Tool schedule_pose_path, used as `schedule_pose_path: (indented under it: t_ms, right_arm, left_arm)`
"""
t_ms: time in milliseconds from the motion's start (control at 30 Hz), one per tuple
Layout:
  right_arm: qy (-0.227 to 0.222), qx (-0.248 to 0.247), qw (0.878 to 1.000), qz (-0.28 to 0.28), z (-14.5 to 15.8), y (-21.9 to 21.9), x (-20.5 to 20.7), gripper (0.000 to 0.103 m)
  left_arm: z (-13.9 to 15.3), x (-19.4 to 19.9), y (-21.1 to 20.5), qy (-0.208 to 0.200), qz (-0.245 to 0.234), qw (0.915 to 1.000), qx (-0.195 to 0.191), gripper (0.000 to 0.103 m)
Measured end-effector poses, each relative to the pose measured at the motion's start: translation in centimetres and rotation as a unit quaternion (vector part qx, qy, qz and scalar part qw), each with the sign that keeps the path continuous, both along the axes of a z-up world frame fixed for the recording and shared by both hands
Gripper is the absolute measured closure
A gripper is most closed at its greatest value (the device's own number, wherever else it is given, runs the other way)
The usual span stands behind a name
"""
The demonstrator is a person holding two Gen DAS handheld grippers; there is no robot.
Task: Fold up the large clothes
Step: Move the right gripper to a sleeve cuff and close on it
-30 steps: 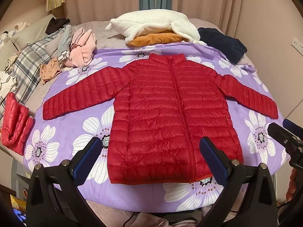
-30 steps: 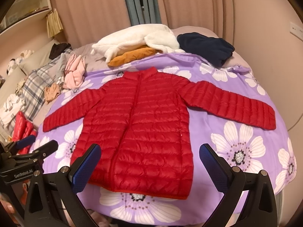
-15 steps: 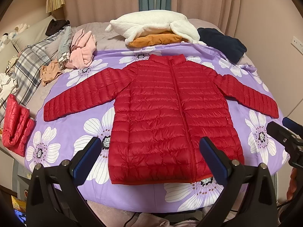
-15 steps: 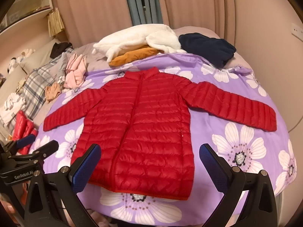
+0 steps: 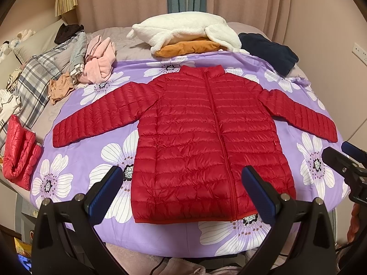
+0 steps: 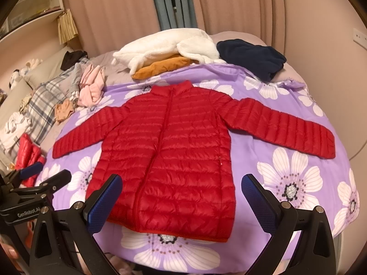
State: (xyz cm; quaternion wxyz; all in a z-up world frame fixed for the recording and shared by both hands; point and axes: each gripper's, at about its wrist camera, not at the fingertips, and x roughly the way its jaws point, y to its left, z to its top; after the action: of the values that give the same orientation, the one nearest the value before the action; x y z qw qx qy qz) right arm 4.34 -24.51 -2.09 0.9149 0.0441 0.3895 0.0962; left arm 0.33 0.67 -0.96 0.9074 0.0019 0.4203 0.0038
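A red quilted puffer jacket (image 5: 201,137) (image 6: 169,155) lies flat, front up and zipped, on a purple flowered sheet (image 5: 75,160) (image 6: 298,183), both sleeves spread out to the sides. My left gripper (image 5: 182,178) hovers open above the jacket's hem, holding nothing. My right gripper (image 6: 182,184) is open too, over the lower part of the jacket. Each gripper shows at the edge of the other's view: the right gripper (image 5: 348,160) by the right cuff, the left gripper (image 6: 41,178) near the left cuff.
Behind the jacket lie a white fleece pile (image 5: 183,29) on an orange garment (image 5: 188,48) and a navy garment (image 5: 268,52). Pink clothes (image 5: 98,64), plaid bedding (image 5: 34,78) and a folded red puffer item (image 5: 19,151) sit at left. Curtains and wall close the back.
Both views have drifted only slightly; the jacket sits a touch lower and closer in frame. Both grippers stay open and the jacket has not moved.
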Motion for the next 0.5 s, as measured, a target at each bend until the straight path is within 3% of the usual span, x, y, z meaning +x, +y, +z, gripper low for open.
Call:
schedule_pose_path:
  t_ms: [267, 400, 500]
  right_arm:
    - [-0.003, 0.021, 1.000, 0.001, -0.3, -0.6, 0.1, 0.001]
    - [-0.010, 0.128, 0.991, 0.036, -1.3, -2.9, 0.9, 0.001]
    - [-0.010, 0.251, 0.967, 0.032, -3.7, -6.4, 2.1, 0.001]
  left_arm:
    - [-0.1, 0.2, -0.2, 0.000, -0.002, 1.0000, -0.005, 0.000]
    - [-0.9, 0.8, 0.4, -0.013, -0.016, 0.9982, -0.057, 0.000]
    - [-2.3, 1.8, 1.2, -0.019, -0.028, 0.9906, -0.133, 0.000]
